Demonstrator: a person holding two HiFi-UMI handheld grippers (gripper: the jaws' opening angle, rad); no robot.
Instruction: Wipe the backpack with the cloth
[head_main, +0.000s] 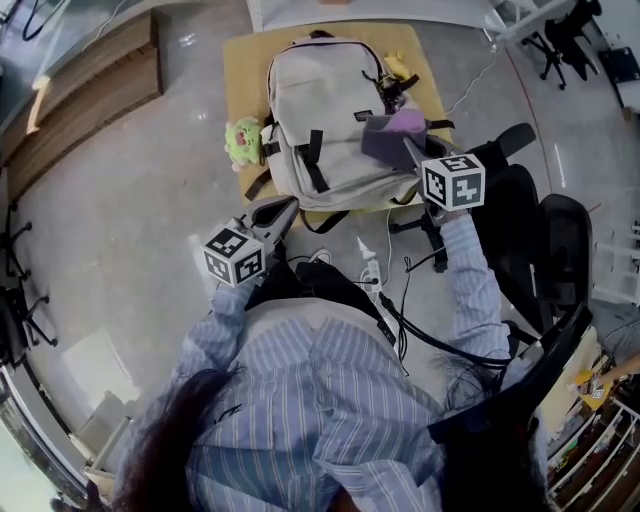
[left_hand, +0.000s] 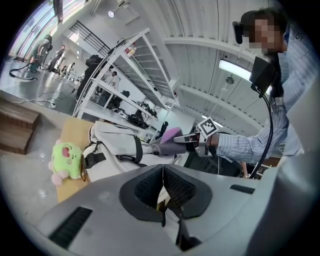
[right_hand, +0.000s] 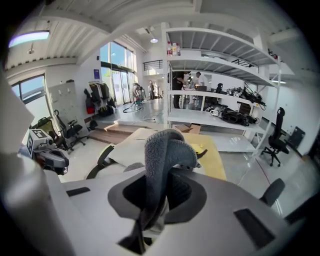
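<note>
The pale backpack (head_main: 320, 110) lies flat on the yellow desk (head_main: 240, 70). The right tool (head_main: 408, 148) pinches the gray cloth (head_main: 385, 135) at the backpack's 3 o'clock side. The left tool (head_main: 278, 213) is pressed together with nothing in it, near the backpack's 7 o'clock corner. A green plush toy (head_main: 243, 140) sits at the backpack's 9 o'clock.

This is a big work hall, like a lab or a workshop. Tall white metal shelves (right_hand: 220, 65) hold dark gear and boxes. The smooth shiny grey floor (head_main: 130, 220) has a white power strip (head_main: 368, 272) lying on it. Black rolling office chairs (right_hand: 274, 142) stand around. Tall glass windows (right_hand: 117, 75) let light in, and a long bright lamp (left_hand: 235, 70) hangs under the white ceiling.
</note>
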